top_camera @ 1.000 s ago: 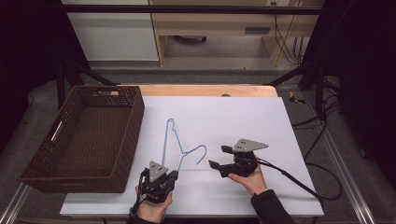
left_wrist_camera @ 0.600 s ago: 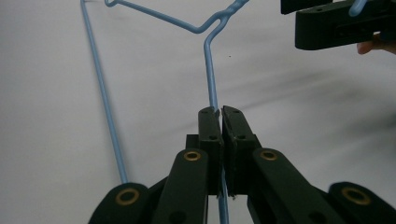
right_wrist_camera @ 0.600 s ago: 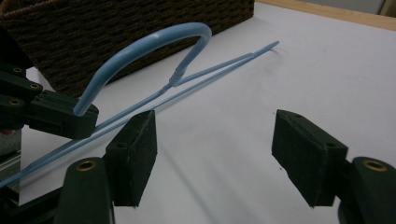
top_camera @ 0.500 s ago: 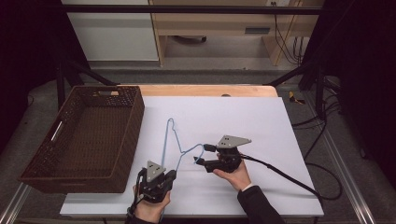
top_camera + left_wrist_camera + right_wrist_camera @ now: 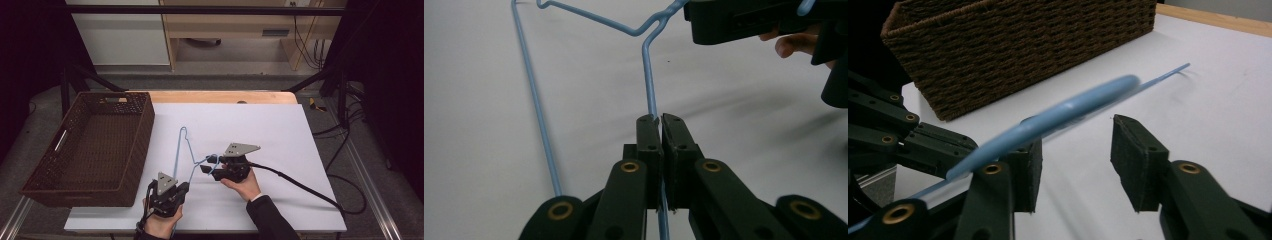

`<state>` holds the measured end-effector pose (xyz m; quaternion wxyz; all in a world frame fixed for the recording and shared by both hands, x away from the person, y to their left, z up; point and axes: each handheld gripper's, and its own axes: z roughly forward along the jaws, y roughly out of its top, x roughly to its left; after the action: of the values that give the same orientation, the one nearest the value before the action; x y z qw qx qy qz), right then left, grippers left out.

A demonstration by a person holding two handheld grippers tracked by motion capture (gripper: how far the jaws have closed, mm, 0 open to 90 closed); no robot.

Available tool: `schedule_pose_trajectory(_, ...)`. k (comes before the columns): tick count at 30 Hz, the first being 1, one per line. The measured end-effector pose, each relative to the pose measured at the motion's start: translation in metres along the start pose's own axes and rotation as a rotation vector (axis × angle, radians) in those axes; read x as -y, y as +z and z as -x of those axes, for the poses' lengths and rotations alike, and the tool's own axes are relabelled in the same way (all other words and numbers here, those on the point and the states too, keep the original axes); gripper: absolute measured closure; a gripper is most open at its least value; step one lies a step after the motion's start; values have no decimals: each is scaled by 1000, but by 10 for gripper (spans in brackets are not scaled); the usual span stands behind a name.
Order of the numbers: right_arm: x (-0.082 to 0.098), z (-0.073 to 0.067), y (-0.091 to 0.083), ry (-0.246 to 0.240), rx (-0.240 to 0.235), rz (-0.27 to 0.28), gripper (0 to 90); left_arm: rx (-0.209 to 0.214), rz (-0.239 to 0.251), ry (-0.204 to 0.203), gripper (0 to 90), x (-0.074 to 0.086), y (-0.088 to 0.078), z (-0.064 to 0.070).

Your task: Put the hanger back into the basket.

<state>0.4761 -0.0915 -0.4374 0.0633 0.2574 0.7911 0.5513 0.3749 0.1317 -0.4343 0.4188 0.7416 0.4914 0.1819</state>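
jaws of right gripper [image 5: 209, 165] closing around hanger [image 5: 181, 155] hook, nearer now.

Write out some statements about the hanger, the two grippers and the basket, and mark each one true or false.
1. The left gripper is shut on the blue wire hanger. True.
2. The right gripper has clamped the hanger's hook. False: its jaws have just been closing, but a gap remains, with the hook between them.
3. The wicker basket holds folded clothes. False: it is empty.
4. The basket stands left of the hanger in the high view. True.
5. The hanger hangs on a rail. False: it is at the white table.
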Motion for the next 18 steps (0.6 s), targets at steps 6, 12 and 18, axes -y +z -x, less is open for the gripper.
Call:
schedule_pose_trajectory(6, 1, 3, 4, 14, -23, 11, 700, 5, -1, 0, 872, 1, 1, 0)
schedule_pose_trajectory(12, 1, 3, 4, 19, -47, 13, 809, 8, -5, 7, 872, 1, 2, 1)
schedule_pose_trajectory(18, 0, 4, 4, 28, -63, 19, 851, 17, -5, 7, 872, 2, 1, 1)
